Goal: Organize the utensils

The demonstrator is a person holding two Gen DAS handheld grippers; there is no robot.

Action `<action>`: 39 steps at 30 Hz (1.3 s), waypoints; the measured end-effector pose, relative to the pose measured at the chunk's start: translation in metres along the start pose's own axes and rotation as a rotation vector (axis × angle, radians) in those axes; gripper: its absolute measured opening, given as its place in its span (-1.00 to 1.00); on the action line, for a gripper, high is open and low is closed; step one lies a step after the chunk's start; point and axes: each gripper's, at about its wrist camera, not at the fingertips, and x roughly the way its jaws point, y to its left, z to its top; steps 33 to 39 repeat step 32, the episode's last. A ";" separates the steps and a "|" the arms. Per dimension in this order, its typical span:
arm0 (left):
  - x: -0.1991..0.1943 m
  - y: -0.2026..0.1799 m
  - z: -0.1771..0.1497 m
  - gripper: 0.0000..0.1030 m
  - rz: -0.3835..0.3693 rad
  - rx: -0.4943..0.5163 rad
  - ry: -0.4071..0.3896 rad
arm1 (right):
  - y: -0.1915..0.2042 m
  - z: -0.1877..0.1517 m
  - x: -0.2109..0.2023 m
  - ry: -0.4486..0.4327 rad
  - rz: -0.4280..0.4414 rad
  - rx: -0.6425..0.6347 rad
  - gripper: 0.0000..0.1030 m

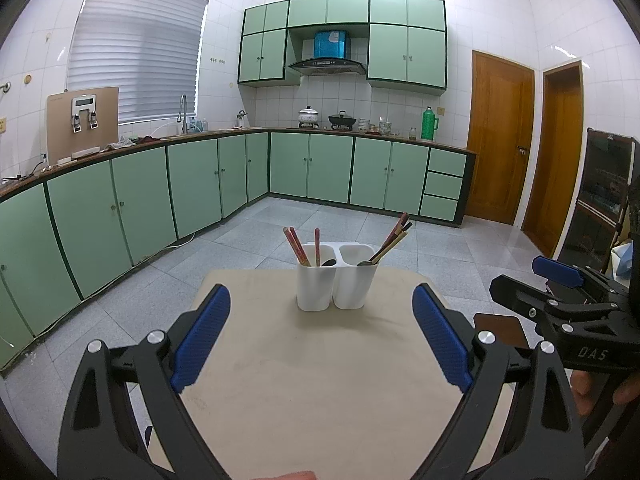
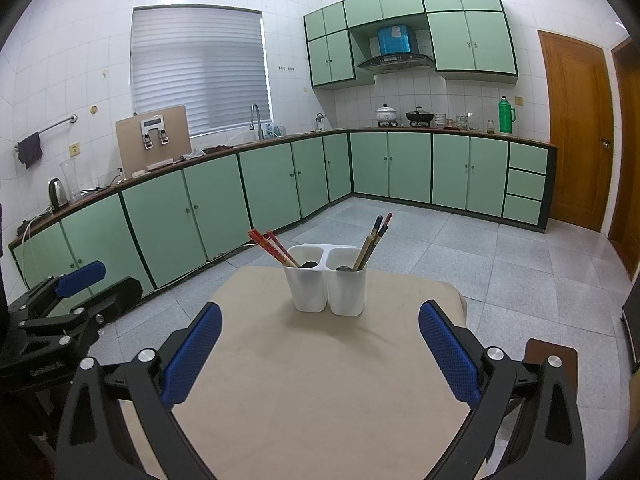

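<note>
Left wrist view: your white two-cup holder (image 1: 337,280) stands at the far end of the beige table (image 1: 320,380), centred ahead.
Left cup: red chopsticks (image 1: 296,246) and a spoon (image 1: 329,263).
Right cup: darker chopsticks (image 1: 394,238) leaning right, plus a second spoon (image 1: 365,263).
Left gripper (image 1: 320,336): released, jaws wide, nothing held, near edge of table.
Right gripper (image 2: 320,344): likewise spread and empty, well short of the holder.
Advice: if you sort by kind, pick one stick high on its shaft, lift straight up, and steady the holder so it won't tip.
</note>
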 end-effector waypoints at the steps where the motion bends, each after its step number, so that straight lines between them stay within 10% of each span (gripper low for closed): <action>1: 0.000 0.000 0.000 0.74 0.000 0.000 0.000 | 0.000 0.000 0.000 0.000 0.000 0.000 0.88; 39: 0.002 0.000 0.002 0.74 0.004 -0.011 0.012 | 0.000 -0.005 0.006 0.013 -0.005 0.005 0.88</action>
